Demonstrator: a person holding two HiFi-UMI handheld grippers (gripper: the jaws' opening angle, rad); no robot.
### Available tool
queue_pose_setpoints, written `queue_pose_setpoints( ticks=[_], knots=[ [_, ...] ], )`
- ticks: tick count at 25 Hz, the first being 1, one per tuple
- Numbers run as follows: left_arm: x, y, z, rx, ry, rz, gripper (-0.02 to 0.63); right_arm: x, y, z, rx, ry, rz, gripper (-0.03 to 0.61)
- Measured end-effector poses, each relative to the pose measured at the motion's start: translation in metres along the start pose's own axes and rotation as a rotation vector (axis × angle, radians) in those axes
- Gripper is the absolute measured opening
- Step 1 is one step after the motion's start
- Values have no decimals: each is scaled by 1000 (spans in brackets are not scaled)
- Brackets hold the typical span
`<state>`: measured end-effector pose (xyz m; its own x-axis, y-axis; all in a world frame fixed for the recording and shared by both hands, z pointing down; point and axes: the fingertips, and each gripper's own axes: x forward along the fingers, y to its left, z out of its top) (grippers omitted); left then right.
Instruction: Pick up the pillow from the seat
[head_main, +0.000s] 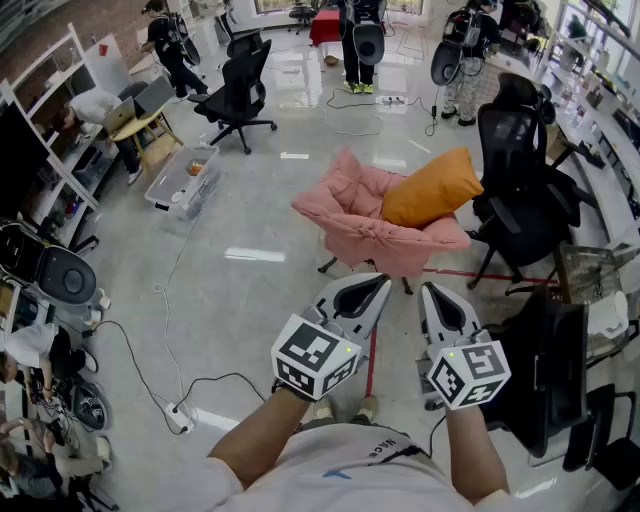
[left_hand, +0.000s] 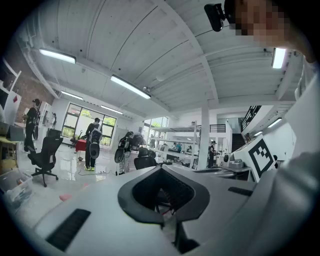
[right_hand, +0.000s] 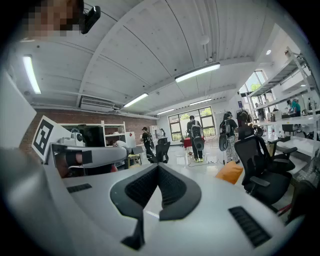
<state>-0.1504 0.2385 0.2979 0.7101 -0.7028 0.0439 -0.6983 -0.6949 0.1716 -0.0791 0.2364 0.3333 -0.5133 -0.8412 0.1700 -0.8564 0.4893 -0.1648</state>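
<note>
Right now your left gripper (head_main: 371, 291) and right gripper (head_main: 433, 296) are both held out in front of you at about waist height, side by side and a little apart, each pointing towards the low seat draped in rumpled pink fabric (head_main: 362, 228). The plump orange rectangular pillow (head_main: 432, 188) lies on that seat, leaning against its right-hand back edge, with one corner poking out past the pink cloth. Neither gripper touches it; both are short of the seat, over the glossy pale grey floor (head_main: 250, 290). In the left gripper view, the fingers (left_hand: 137, 192) of your left gripper (left_hand: 161, 169) are pressed together at the tips with nothing between them. In the right gripper view, your right gripper (right_hand: 157, 168) is the same: its fingers (right_hand: 177, 192) meet at the tips and are empty, and the orange pillow (right_hand: 231, 171) shows ahead and to the right of them. A black mesh office chair (head_main: 522, 185) stands just beside the seat on its right, close to the pillow. Farther off on the left, a clear plastic storage bin (head_main: 182, 178) sits on the floor, and a white power strip (head_main: 178, 417) with its cable lies near your left arm.
</note>
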Motion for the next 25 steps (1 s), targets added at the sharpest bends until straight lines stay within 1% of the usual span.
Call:
queue_pose_setpoints(
  ticks=[11, 14, 17, 25],
  knots=[
    [9, -5, -3, 0, 9, 3, 11, 0, -5, 0, 1, -1, 20, 15],
    [12, -5, -5, -3, 13, 5, 11, -3, -9, 4, 52, -36, 45, 15],
    [14, -6, -4, -1, 7, 12, 11, -6, -18, 11, 95, -81, 43, 17],
    [35, -22, -1, 19, 3, 12, 11, -14, -37, 21, 100, -119, 69, 20]
  ],
)
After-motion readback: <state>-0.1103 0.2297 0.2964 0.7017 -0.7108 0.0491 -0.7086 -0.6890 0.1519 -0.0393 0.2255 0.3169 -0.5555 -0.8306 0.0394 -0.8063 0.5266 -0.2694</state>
